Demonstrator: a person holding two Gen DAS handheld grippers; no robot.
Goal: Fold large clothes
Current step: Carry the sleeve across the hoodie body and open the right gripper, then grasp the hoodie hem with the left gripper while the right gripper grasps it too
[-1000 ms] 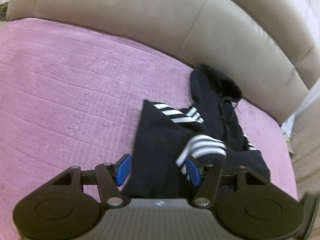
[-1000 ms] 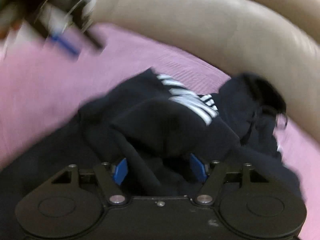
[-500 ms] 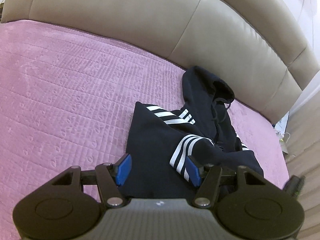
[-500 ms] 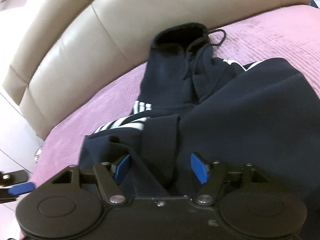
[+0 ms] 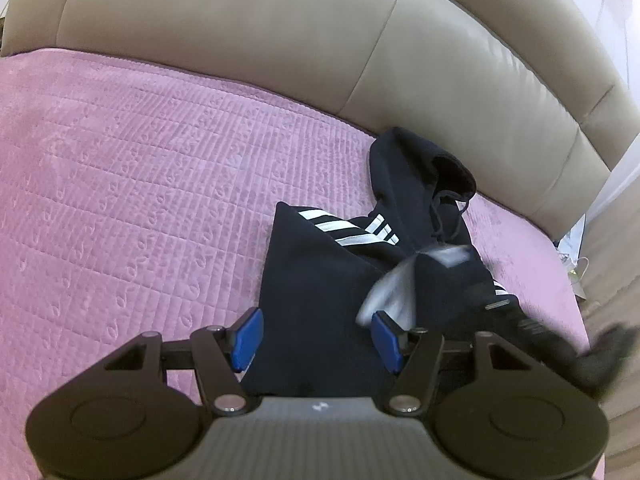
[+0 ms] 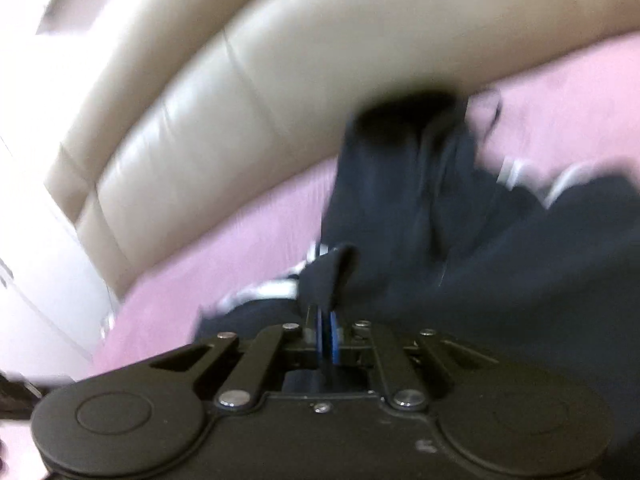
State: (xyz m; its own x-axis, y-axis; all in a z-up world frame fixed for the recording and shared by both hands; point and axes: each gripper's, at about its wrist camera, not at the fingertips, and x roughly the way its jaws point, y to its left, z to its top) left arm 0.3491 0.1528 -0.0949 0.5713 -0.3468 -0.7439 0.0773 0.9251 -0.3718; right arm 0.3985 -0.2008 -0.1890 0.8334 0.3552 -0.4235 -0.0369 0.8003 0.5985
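Pads of the right hand-held gripper (image 6: 327, 334) are pinched together on a fold of the dark hoodie (image 5: 320, 300); the left hand-held gripper (image 5: 316, 338) hovers apart over it. Beyond, the hoodie lies half-folded on the pink bed (image 5: 120, 180). Next likely: carrying that fold across.

Crumpled navy striped hoodie (image 5: 320, 280)

The left wrist view looks steeply down past its jaws onto the navy hoodie (image 5: 320, 280) lying on the pink bedspread (image 5: 140, 180), padded headboard (image 5: 280, 32) beyond. The right wrist view sits closer, lower and blurred; both share hoodie, bedspread and headboard
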